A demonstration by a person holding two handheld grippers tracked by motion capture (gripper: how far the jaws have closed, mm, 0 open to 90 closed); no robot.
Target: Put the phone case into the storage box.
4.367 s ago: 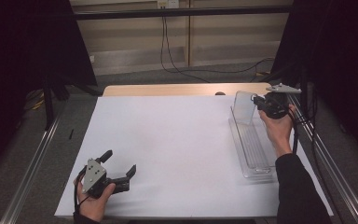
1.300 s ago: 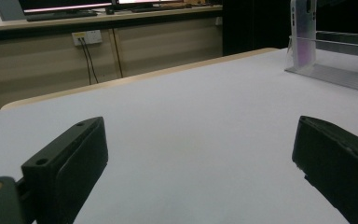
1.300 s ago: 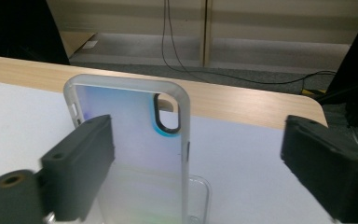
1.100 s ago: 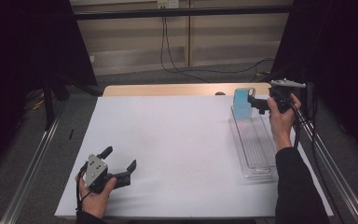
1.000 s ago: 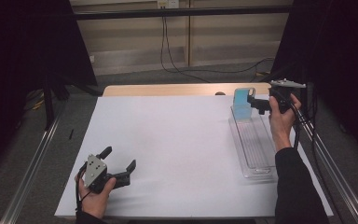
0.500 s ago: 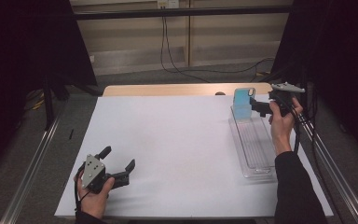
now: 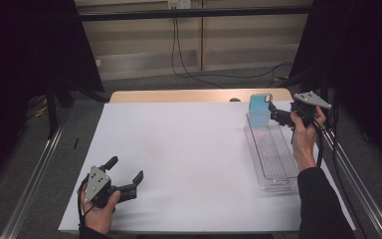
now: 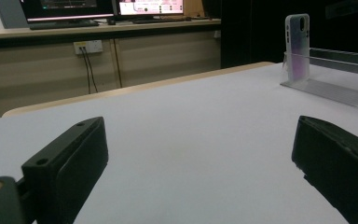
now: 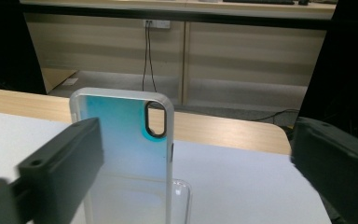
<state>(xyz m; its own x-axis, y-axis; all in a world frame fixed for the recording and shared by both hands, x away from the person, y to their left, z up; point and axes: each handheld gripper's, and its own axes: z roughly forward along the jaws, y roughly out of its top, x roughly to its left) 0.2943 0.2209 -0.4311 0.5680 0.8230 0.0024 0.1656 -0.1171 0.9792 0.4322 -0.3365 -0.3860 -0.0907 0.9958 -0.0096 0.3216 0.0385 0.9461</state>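
- Counter [image 7: 189, 149] under a white sheet, bare in the middle, likely to leave working room between the 2 hands.
- Clear rack [image 7: 271, 154] lying lengthwise along the counter's right edge, within easy reach of the right hand; ribbed floor apparently meant to keep slim things on edge.
- Phone case [image 7: 259, 110] standing upright at the rack's far end, teal, camera hole at top; probably just slotted there to stand by itself.
- Right gripper [image 7: 278, 115] just beside the case, jaws wide and just been opening; case between them, pads off it, as in a release.
- Left gripper [image 7: 125, 180] parked low at the near left corner, jaws wide, nothing between them; seemingly idle and out of the way.
- From the high view: the whole layout, both hands, the rack's length.
- From the right gripper view: case [image 9: 123, 154] close up, grey rim, gap to either jaw.
- From the left gripper view: case [image 8: 297, 46] far off, showing pinkish low down, monitors on a bench behind.
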